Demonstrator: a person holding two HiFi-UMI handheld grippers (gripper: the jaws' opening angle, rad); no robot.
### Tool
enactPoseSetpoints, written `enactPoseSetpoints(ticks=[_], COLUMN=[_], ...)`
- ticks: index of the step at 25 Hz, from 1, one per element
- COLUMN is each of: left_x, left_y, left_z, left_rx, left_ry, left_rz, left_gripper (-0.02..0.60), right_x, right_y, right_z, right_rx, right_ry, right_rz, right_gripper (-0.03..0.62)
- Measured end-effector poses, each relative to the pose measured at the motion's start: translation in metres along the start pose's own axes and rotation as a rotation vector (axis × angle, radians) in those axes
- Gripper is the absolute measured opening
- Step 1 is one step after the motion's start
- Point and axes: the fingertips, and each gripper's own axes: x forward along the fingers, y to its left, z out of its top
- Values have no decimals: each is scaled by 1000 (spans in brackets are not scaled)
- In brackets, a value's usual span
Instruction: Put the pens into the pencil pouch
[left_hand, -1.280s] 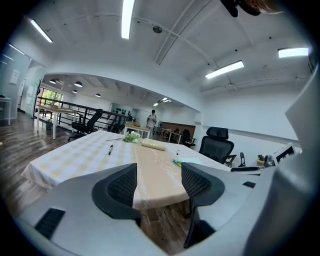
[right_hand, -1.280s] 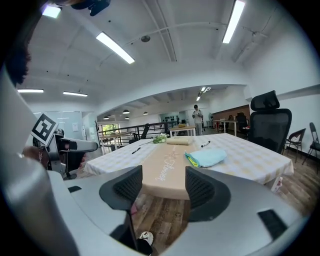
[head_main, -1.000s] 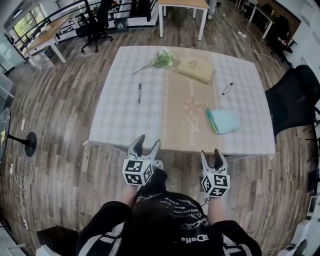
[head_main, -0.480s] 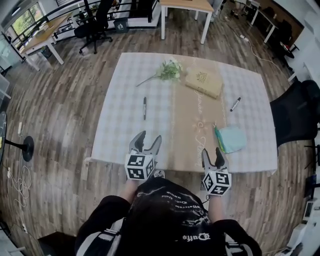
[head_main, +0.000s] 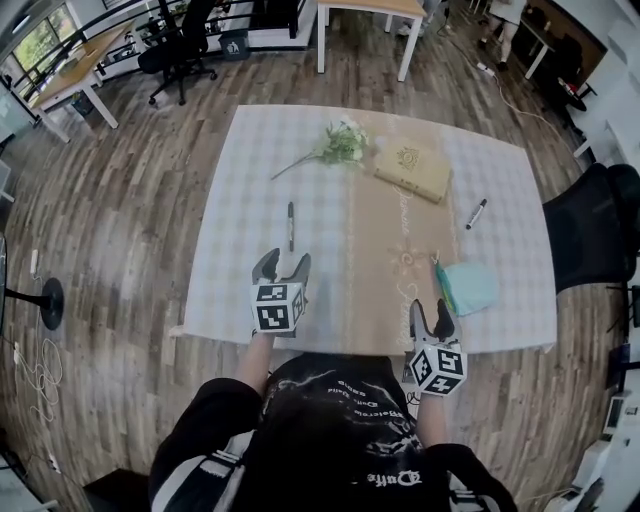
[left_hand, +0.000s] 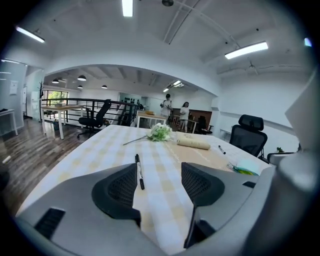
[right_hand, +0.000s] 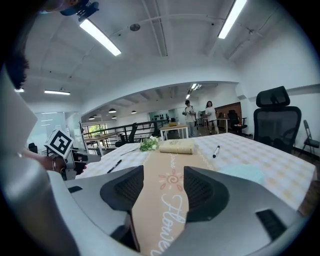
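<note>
Left gripper (head_main: 284, 260), right gripper (head_main: 431, 310): fingers apart, empty. On the worktop (head_main: 250, 200), one pen (head_main: 291, 226) lies left, a second pen (head_main: 476, 214) beyond the teal pouch (head_main: 470, 288). The runner (right_hand: 167, 200)'s cursive "Flowe" reads only in the right gripper view.

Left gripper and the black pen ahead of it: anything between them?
Only bare checked tablecloth between left gripper and black pen; clear in head view and left gripper view.
</note>
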Motion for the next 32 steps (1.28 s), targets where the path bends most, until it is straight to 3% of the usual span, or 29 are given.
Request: enactPoseSetpoints(ticks=[21,27,32], left_x=[106,115,114], left_y=[48,54,55], left_z=[-40,-48,-46], left_rx=[-111,-53,-61], left_ry=[266,359,354], left_rz=[174,246,251], left_gripper=[279,232,214], right_x=[35,49,56], right_y=[-70,-76,-74], right_z=[27,35,40], right_rx=[-42,-46,-63], right_ry=[45,46,41], right_rz=[-30,-6,31], right_gripper=[224,218,215])
